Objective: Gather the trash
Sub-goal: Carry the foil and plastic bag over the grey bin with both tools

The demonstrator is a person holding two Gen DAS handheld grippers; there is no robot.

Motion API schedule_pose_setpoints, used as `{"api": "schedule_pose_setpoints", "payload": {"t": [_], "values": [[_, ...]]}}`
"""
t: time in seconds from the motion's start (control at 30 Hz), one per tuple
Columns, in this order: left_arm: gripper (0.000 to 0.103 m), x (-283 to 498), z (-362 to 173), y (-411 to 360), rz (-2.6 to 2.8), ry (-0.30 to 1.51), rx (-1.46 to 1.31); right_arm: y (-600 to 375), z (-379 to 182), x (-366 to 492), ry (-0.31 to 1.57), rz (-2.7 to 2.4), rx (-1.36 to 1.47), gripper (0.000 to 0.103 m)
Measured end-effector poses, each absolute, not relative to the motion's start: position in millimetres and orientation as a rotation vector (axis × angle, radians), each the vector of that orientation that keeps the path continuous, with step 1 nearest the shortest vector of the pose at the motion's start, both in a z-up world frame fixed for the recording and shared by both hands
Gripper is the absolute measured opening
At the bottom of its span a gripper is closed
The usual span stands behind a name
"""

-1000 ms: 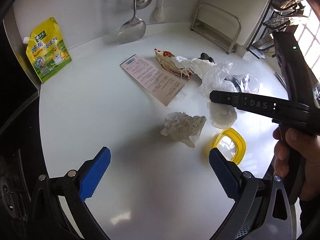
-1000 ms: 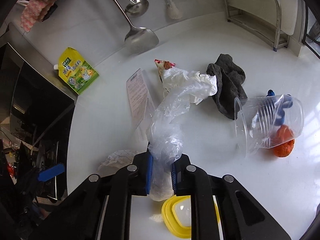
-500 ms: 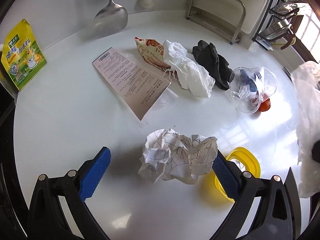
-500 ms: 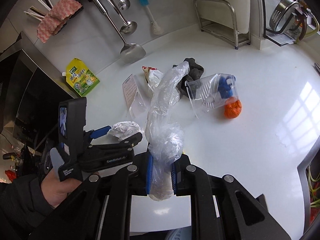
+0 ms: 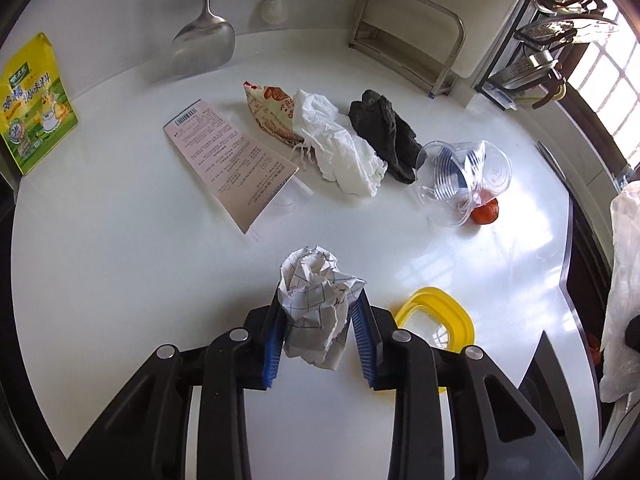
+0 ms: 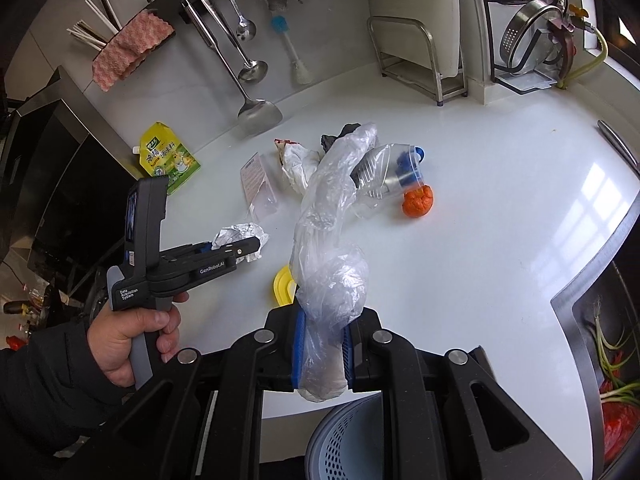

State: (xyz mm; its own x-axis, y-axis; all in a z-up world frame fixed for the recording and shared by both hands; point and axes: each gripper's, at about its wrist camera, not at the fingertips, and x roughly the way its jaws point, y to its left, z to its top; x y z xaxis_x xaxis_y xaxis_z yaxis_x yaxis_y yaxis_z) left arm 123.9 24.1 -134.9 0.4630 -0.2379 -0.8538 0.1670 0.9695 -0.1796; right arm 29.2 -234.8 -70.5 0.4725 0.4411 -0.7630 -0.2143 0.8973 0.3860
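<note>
My left gripper [image 5: 318,320] is shut on a crumpled paper ball [image 5: 316,300] at the near part of the white counter [image 5: 120,280]. It also shows in the right wrist view [image 6: 240,246], held by a hand. My right gripper [image 6: 322,344] is shut on a clear plastic bag [image 6: 328,240], lifted above the counter's front edge, over a blue-grey perforated basket [image 6: 348,440]. Other trash lies further back: a printed leaflet [image 5: 228,160], a snack wrapper [image 5: 268,112], a white tissue [image 5: 340,152], a clear plastic cup [image 5: 460,180] and an orange peel [image 5: 486,212].
A yellow lid [image 5: 436,316] lies just right of my left gripper. A dark cloth [image 5: 384,132] lies by the tissue. A yellow-green seasoning pouch [image 5: 32,104] stands at far left. Ladles hang on the back wall [image 6: 240,64]. A sink [image 6: 612,360] is at right.
My left gripper has closed on the crumpled paper ball. My right gripper has drawn back and up with the plastic bag to above the basket at the counter's front.
</note>
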Motion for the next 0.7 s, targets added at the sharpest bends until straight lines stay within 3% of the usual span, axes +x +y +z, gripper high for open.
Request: {"api": "schedule_pose_setpoints", "payload": {"t": [0.4,0.7], "values": [[0.03,66,-59,0,-0.296,0.942,-0.049,-261,-68,-10,0.978,0.448,0.283,0.015],[0.03,23,-48,-46,-0.404,0.948,-0.019,-296,-73,-55,0.98,0.412,0.328,0.015]]}}
